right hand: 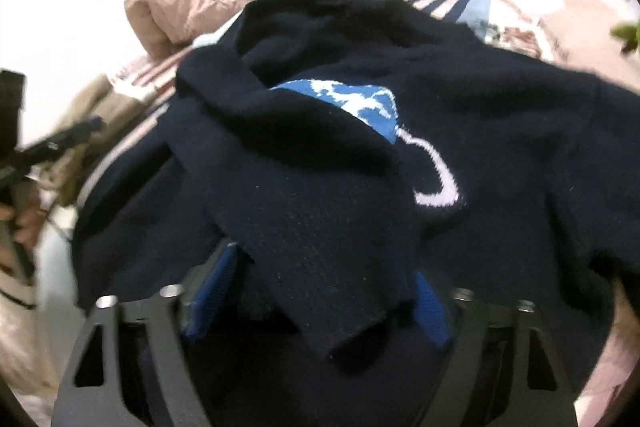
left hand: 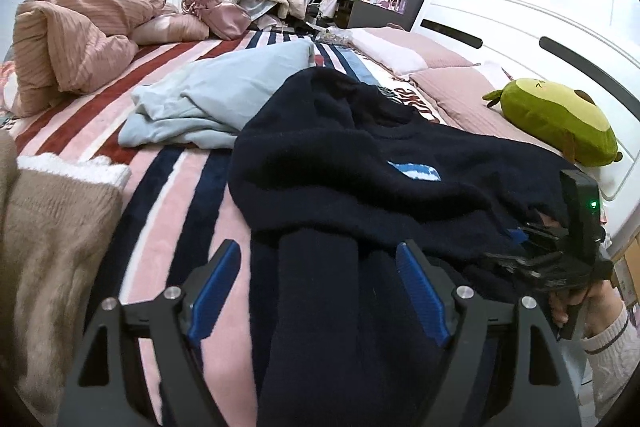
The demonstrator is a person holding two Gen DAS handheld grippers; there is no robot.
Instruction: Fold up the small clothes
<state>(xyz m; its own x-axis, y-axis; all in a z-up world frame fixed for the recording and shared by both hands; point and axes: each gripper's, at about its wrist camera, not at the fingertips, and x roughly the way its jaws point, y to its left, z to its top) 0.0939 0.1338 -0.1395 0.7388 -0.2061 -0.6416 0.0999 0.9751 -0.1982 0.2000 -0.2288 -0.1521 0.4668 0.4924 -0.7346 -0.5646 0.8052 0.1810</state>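
A navy knit sweater (left hand: 360,163) with a blue and white motif lies bunched on the striped bed. In the left wrist view my left gripper (left hand: 320,267) is open, its blue pads either side of a sweater sleeve (left hand: 316,267) that runs between them. In the right wrist view the sweater (right hand: 500,155) fills the frame and a flap of it (right hand: 320,247) drapes between my right gripper's (right hand: 324,279) spread blue pads. The right gripper also shows in the left wrist view (left hand: 560,255) at the sweater's right edge.
A light blue garment (left hand: 216,99) lies beyond the sweater. A tan knit (left hand: 52,235) lies at the left. A pink duvet (left hand: 76,35), pink pillows (left hand: 460,87) and a green avocado plush (left hand: 560,119) lie along the bed by the white headboard (left hand: 520,23).
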